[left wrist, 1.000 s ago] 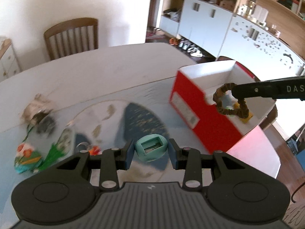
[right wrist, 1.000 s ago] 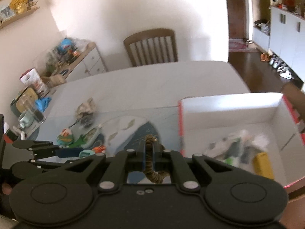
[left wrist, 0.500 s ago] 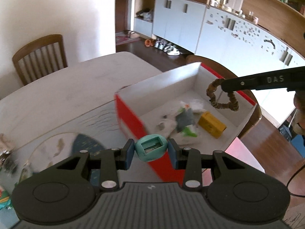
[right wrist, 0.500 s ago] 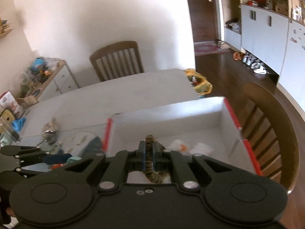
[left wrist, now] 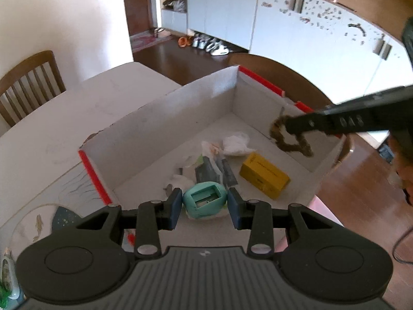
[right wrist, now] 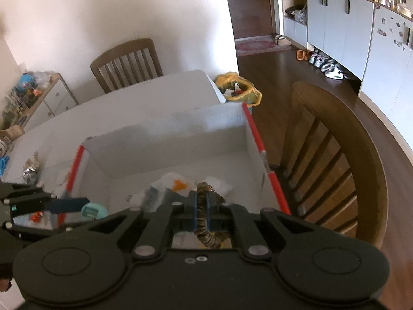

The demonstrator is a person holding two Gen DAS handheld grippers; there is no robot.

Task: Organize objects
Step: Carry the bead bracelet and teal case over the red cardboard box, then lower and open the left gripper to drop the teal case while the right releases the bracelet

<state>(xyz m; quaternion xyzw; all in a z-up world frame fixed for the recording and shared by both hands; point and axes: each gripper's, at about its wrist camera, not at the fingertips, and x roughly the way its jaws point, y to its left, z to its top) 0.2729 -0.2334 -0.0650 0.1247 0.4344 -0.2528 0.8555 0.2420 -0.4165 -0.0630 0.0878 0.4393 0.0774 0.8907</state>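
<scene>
Several items already lie in the red box (left wrist: 95,178), while the left gripper (left wrist: 205,204) grips a teal sharpener (left wrist: 205,202) and the right gripper (right wrist: 202,215) pinches a brown ring (right wrist: 206,235), perhaps a hair tie, both over the box and unreleased.

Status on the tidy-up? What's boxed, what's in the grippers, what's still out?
Boxed: yellow carton and crumpled wrappers lie in the red-edged box. In hand: left gripper holds the teal sharpener, right gripper the brown braided ring, both above the box. Left: loose items on the table.

Bright daylight, heavy fisheye bend.
You get glare on the white cabinets (left wrist: 224,7); the box (right wrist: 165,129) wall looks motion-blurred.
</scene>
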